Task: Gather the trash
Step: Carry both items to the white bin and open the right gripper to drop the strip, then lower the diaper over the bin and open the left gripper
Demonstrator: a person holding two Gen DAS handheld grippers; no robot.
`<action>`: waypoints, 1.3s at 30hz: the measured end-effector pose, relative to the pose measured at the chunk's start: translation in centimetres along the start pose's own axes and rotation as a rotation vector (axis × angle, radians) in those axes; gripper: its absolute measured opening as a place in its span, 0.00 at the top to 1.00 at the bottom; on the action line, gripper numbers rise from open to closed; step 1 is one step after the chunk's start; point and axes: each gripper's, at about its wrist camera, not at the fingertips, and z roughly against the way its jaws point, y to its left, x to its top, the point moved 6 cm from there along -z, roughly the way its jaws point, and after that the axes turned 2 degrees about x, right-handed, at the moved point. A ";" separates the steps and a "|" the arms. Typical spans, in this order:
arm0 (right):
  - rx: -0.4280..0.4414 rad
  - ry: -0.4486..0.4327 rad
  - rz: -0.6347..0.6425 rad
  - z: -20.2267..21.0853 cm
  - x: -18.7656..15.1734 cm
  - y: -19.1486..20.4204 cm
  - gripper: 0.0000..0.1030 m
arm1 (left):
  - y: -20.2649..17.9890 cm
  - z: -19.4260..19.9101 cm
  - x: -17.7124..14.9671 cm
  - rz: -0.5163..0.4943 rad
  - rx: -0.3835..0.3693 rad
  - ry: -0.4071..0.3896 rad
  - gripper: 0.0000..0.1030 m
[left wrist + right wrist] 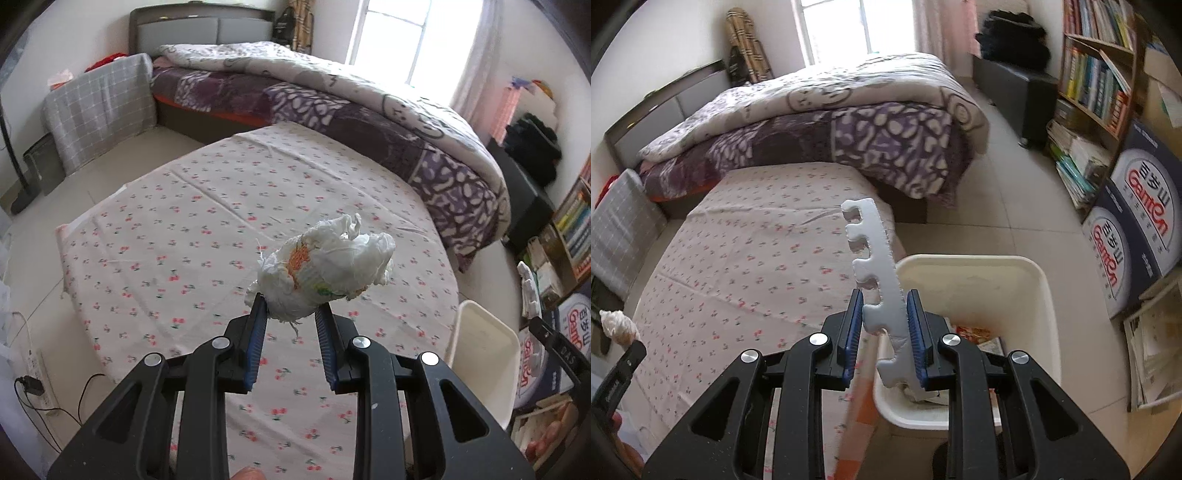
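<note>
Trash lifted, none visible on tabletop (192,206): left tongs (291,308) clench wad (325,266), right tongs (885,325) clench foam strip (882,280) over bin (1045,295); dropping remains.

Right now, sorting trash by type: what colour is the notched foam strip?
White foam strip, clearest in the right wrist view.

The low table (155,236), covered with a pale cloth printed with small red cherries, extends ahead of and below the left gripper (290,306); its visible surface carries only the cloth. The tiled floor (997,206) lies ahead of and to the right of the right gripper (885,306). A cream plastic bin (1015,273) stands on it directly below and ahead of that gripper, just beside the table edge. Printed cartons (1145,229) stand on the floor further right. A power strip (37,373) lies on the floor to the left of the left gripper.
</note>
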 end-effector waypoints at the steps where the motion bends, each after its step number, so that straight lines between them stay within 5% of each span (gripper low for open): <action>1: -0.005 0.003 -0.010 0.0 0.0 -0.5 0.77 | -0.7 -0.1 -0.2 -0.011 -0.007 0.002 0.74; 10: -0.036 0.036 -0.099 -0.2 0.3 -5.5 0.75 | -5.6 -0.5 -1.8 -0.086 -0.055 0.020 0.74; 11: -0.041 0.041 -0.110 -0.2 0.3 -6.2 0.73 | -6.3 -0.6 -2.1 -0.096 -0.062 0.022 0.74; 13: -0.056 0.041 -0.133 -0.1 0.3 -7.4 0.49 | -7.4 -0.7 -2.5 -0.113 -0.075 0.027 0.74; 14: -0.068 0.033 -0.149 0.2 0.4 -8.1 0.46 | -8.1 -0.8 -2.8 -0.122 -0.085 0.032 0.74; 28: -0.114 -0.052 -0.370 2.9 1.4 -17.2 0.33 | -18.5 -0.7 -7.0 -0.270 -0.220 0.092 0.74; 39: -0.128 -0.148 -0.548 5.9 1.4 -22.8 0.16 | -28.3 -1.4 -11.7 -0.355 -0.367 0.226 0.71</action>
